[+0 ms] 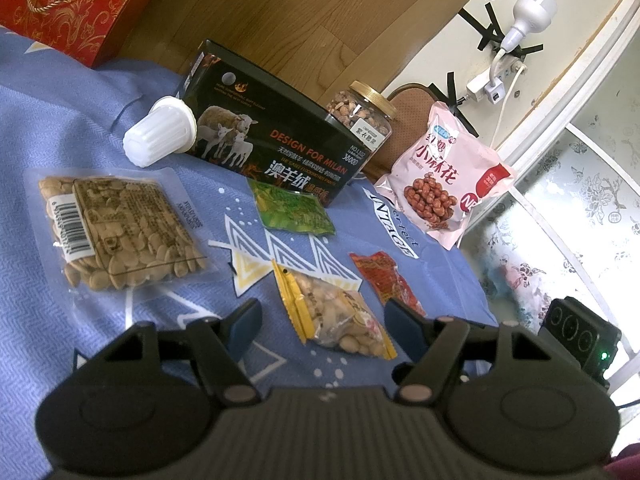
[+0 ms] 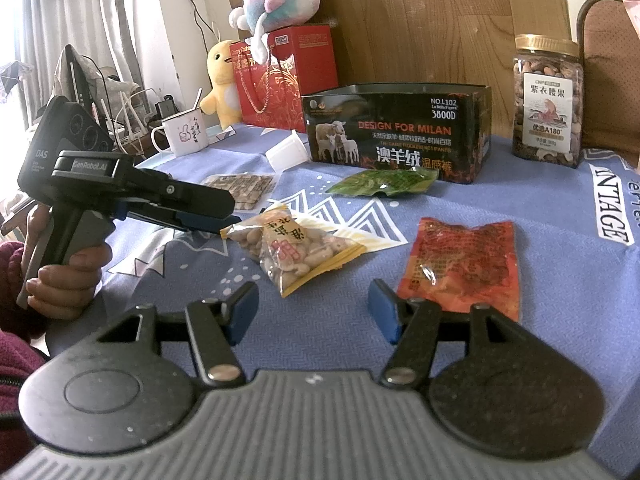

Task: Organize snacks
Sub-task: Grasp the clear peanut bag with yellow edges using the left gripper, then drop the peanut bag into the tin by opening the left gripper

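Both the left gripper [image 1: 320, 322] and the right gripper [image 2: 314, 306] hover half open and empty over the middle of the bed cover [image 1: 60, 100], probably because the scattered peanut packet [image 2: 294, 254] and red packet [image 2: 464, 264] should go into the open black box [image 2: 396, 128] near its far edge.

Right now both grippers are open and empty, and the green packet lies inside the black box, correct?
Not quite. The green packet lies on the blue cloth in front of the black box, as the right wrist view shows. Both the left gripper and right gripper are open and empty.
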Action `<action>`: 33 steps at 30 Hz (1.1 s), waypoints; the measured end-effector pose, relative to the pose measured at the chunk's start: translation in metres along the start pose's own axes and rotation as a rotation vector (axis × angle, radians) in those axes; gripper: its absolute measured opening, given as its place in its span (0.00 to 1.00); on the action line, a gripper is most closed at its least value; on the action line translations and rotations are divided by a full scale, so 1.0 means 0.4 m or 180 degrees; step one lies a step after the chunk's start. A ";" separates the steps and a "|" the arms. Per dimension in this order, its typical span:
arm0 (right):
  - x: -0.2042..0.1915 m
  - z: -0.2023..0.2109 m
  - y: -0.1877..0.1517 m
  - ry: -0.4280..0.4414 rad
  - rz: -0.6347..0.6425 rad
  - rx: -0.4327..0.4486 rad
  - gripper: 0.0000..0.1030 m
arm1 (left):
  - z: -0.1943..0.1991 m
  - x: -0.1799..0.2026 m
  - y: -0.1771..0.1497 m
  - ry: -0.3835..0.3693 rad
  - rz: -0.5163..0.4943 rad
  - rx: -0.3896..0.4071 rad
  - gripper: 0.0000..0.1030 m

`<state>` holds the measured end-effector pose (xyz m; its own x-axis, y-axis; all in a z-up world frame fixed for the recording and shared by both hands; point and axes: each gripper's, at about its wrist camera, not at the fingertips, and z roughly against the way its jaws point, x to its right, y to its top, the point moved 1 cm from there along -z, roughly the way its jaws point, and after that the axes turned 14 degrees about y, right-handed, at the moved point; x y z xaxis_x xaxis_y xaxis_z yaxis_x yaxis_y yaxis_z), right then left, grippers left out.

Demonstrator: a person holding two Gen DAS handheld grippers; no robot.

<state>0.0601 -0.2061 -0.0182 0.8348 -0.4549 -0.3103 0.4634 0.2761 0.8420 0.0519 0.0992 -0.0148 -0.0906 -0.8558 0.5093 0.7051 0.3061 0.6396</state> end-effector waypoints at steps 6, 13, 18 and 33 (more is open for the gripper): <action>0.000 -0.001 0.001 -0.0019 0.0024 -0.0024 0.62 | 0.017 -0.002 0.004 -0.0246 0.0101 0.0008 0.68; -0.016 -0.017 0.016 -0.0011 0.0095 -0.0105 0.62 | -0.020 0.043 0.046 0.0073 -0.0114 -0.0095 0.68; -0.033 -0.058 0.028 0.0051 0.0145 -0.0179 0.43 | -0.069 0.063 0.027 0.0031 -0.0216 -0.0368 0.39; 0.074 -0.162 0.347 -0.0413 0.0375 0.0540 0.35 | -0.102 0.177 0.370 0.0692 -0.0780 0.0733 0.68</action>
<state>0.1685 -0.1262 0.0609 0.8298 -0.5360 -0.1555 0.2994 0.1924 0.9345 0.1786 0.0670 0.0923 -0.0682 -0.9758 0.2078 0.5028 0.1463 0.8519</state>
